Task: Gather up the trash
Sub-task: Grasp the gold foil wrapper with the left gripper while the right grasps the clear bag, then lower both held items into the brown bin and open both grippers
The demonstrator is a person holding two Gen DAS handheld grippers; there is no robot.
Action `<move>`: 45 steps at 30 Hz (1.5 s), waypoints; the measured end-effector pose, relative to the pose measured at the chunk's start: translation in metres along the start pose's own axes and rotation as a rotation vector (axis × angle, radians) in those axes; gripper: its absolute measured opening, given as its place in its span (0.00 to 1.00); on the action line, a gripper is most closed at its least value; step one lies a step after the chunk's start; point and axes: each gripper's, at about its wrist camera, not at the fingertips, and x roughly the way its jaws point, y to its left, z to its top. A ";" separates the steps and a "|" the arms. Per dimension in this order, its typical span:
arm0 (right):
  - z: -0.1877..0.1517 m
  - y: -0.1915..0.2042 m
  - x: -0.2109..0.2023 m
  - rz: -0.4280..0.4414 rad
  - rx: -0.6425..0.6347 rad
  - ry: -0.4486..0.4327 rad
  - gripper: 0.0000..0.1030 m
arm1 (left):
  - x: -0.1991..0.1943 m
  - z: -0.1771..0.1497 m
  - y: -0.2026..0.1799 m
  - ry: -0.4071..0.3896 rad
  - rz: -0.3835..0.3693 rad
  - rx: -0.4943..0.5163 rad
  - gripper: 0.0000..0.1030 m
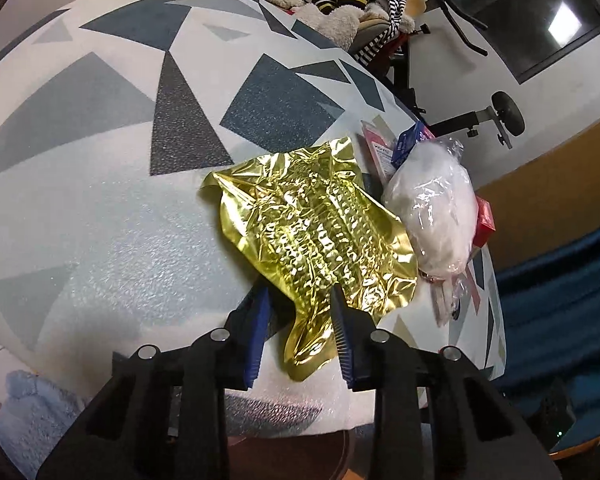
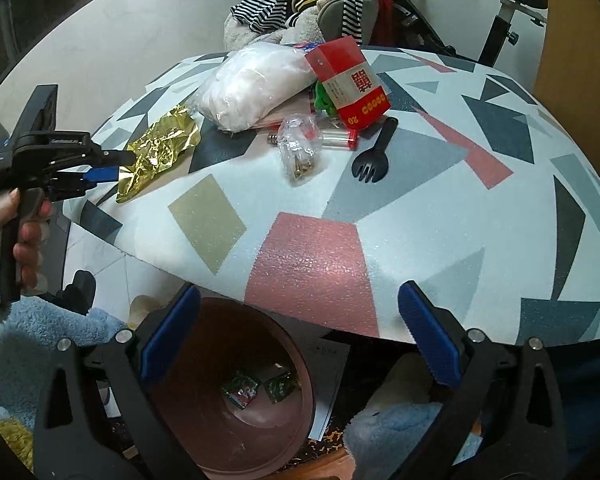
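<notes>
As the left gripper [image 1: 300, 320] pinches the gold foil wrapper [image 1: 316, 224] at the table [image 1: 100, 220] edge, the slick sheet could slip free; right gripper [image 2: 300, 336] hangs open above a bin [image 2: 236, 400].

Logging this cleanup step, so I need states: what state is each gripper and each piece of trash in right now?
left gripper: jaws around the foil's near edge.
right gripper: open, empty, above the bin.
gold foil wrapper: crumpled, on the table.
bin: open, two small wrappers inside.
plastic bag: closed, lying on the table.
black spork: lying flat.
</notes>
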 end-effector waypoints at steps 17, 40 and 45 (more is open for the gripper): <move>0.058 -0.019 0.020 0.058 0.054 -0.050 0.58 | 0.009 0.003 -0.009 -0.006 0.077 0.114 0.21; 0.099 -0.010 0.054 0.073 0.052 -0.012 0.28 | 0.009 0.003 -0.006 -0.001 0.050 0.128 0.18; 0.093 -0.007 0.034 0.089 0.021 -0.044 0.26 | 0.003 -0.002 -0.017 0.010 0.059 0.212 0.14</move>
